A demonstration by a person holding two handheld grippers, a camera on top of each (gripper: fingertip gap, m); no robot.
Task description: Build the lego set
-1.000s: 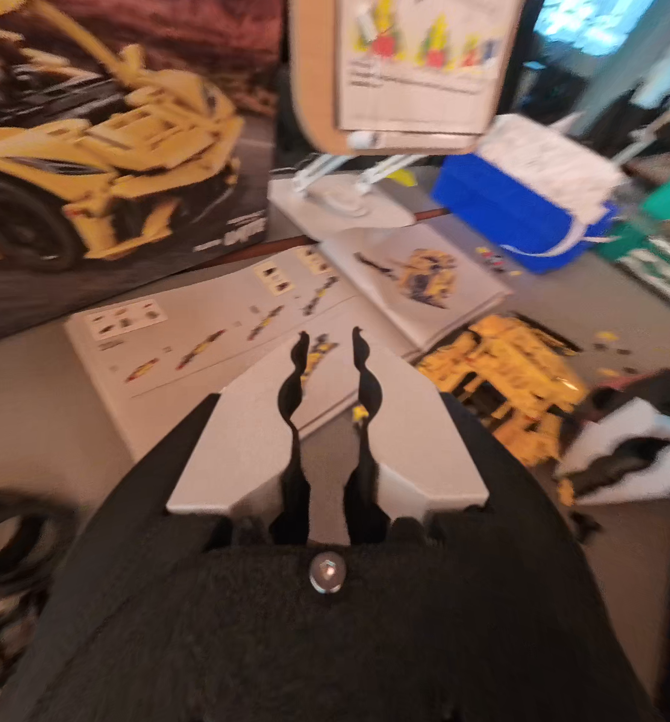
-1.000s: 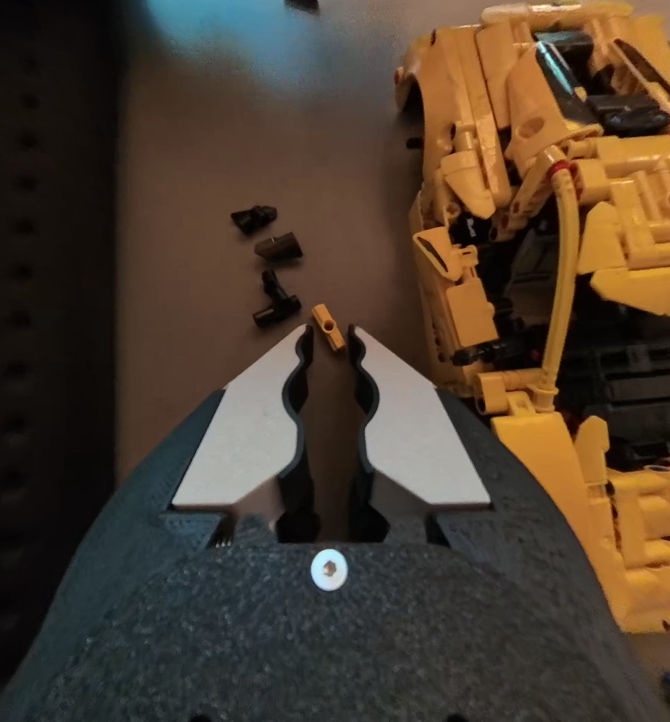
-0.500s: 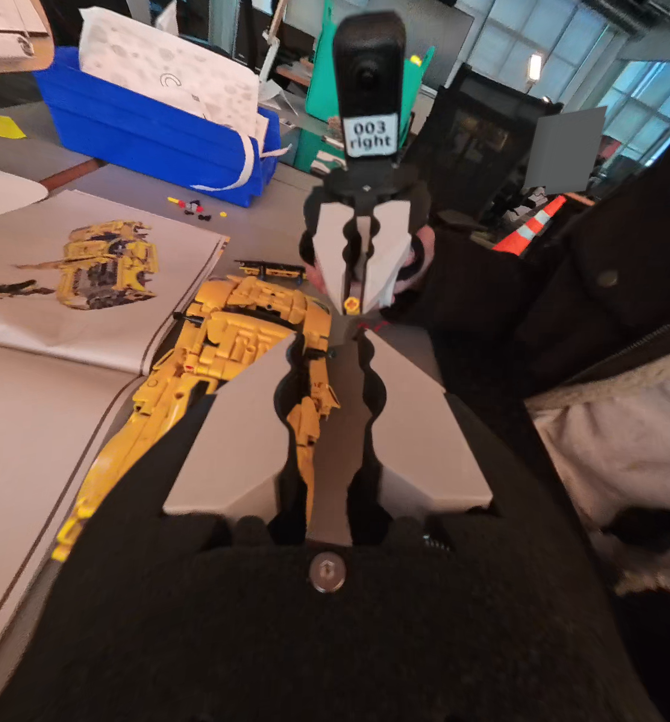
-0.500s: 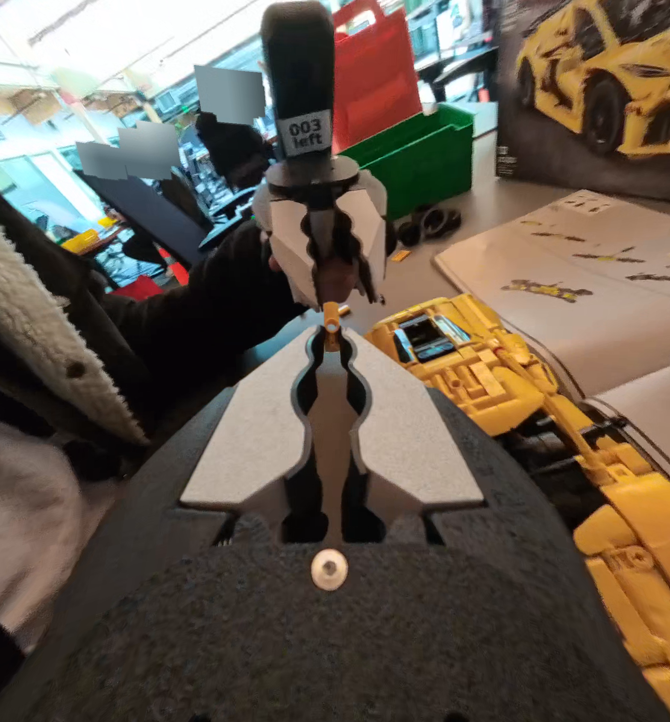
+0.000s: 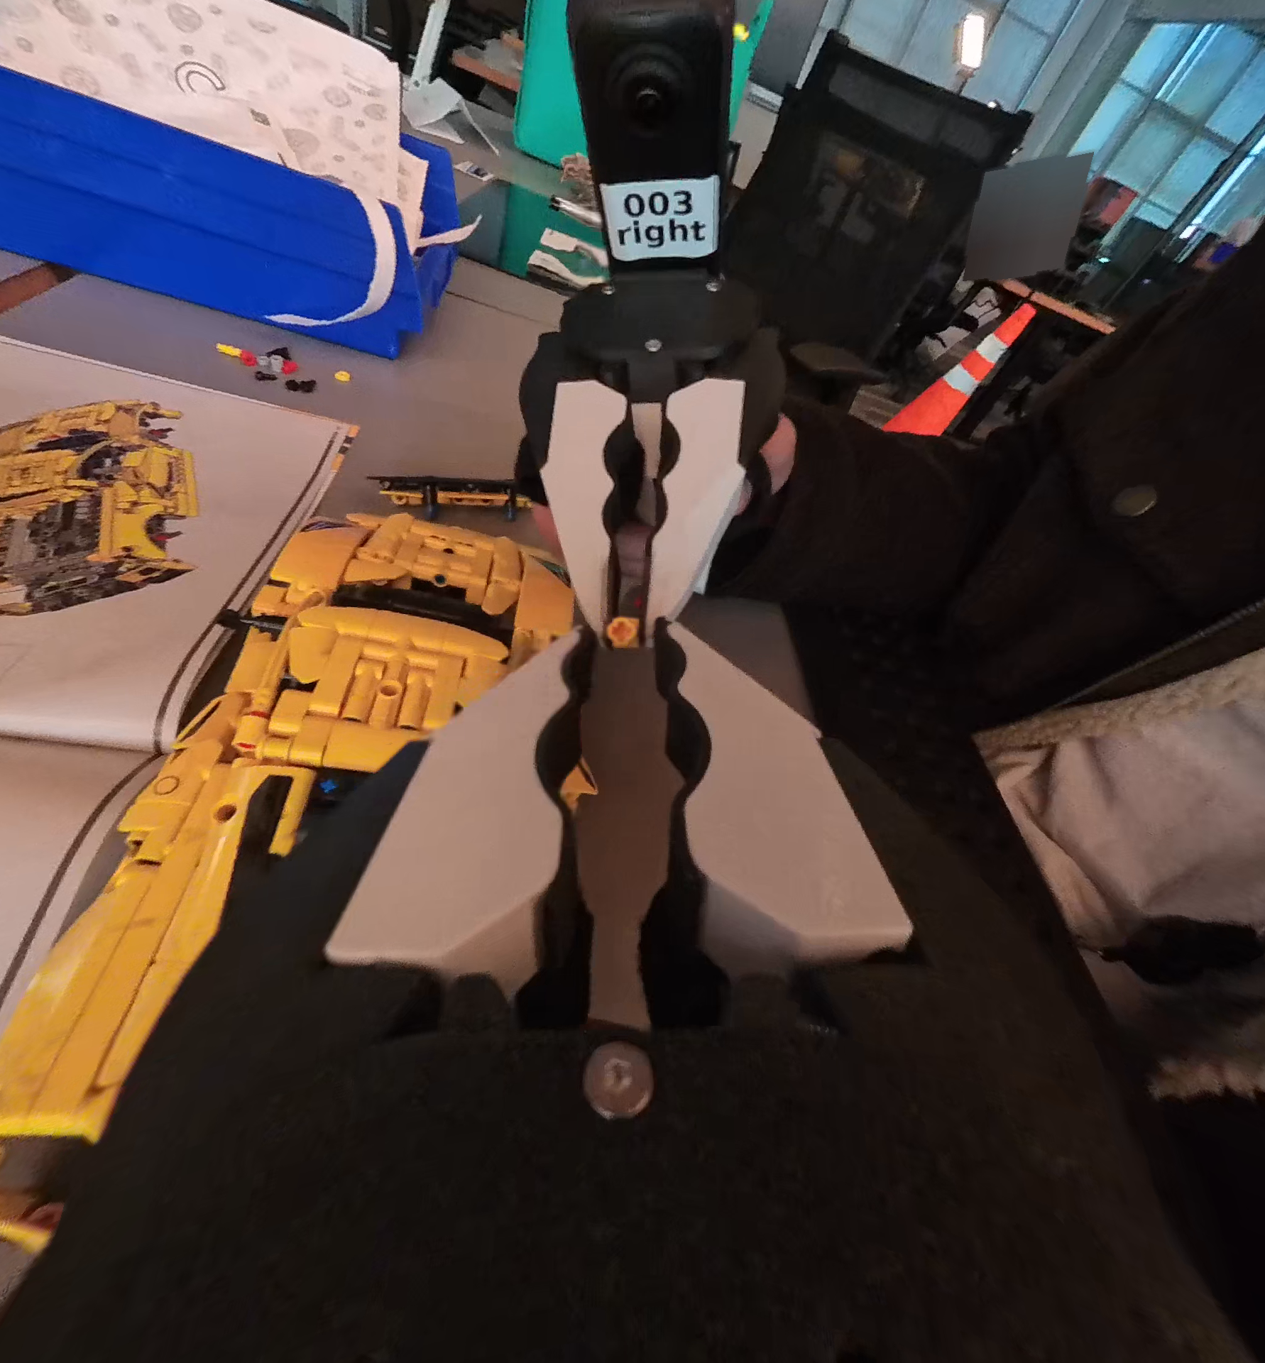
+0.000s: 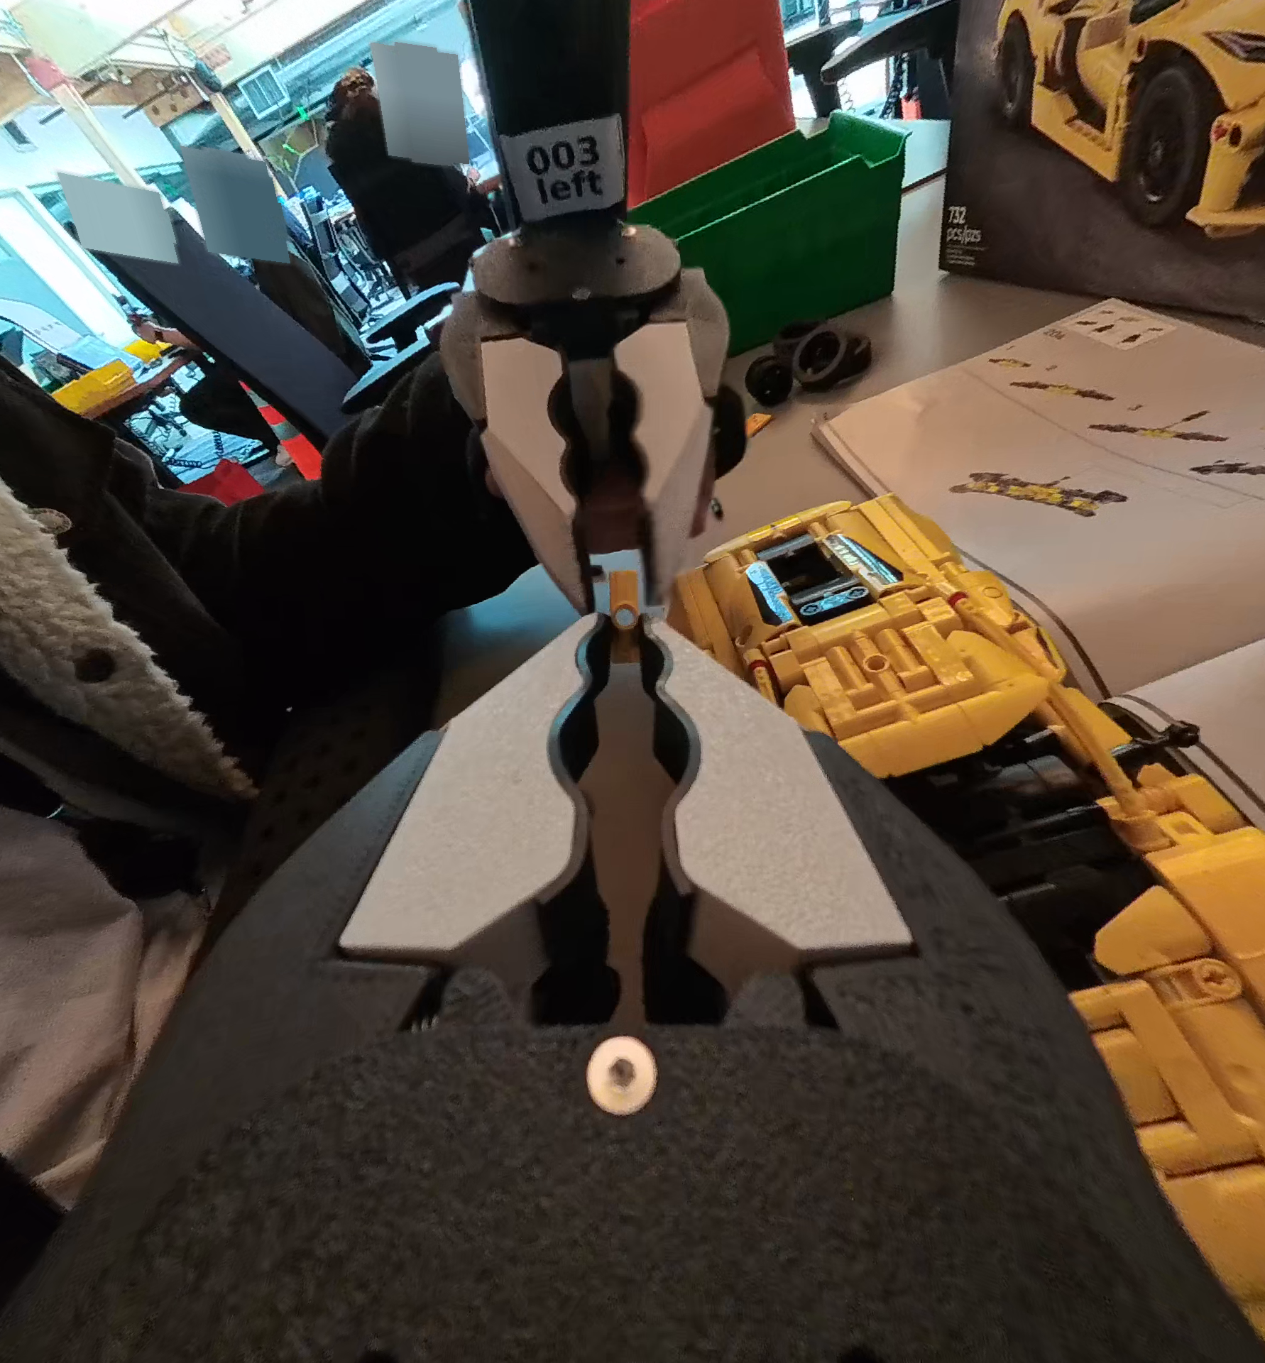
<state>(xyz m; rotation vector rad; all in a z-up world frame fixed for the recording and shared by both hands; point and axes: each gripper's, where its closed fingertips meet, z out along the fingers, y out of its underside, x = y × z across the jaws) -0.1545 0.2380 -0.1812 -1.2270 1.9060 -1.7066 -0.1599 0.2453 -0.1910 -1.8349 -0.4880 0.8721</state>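
Right gripper (image 6: 621, 627) is pinched on a small yellow pin (image 6: 624, 612), held at its tips with the free end poking out toward twelve o'clock. Left gripper (image 5: 621, 636) faces it tip to tip, its fingers parted a little to either side of the pin's end; whether they already touch it is hard to tell from either wrist view.

Pin: light, rigid plastic, smooth, so likely to twist or slip if taken by the very end. Best hold is across its middle. Its long axis runs along the line between the two grippers, and a round hole faces the right camera.

Below, from about three to five o'clock in the right view, lies the half-built car (image 6: 910, 686), nose away, with the manual (image 6: 1131, 516) beyond at two o'clock.
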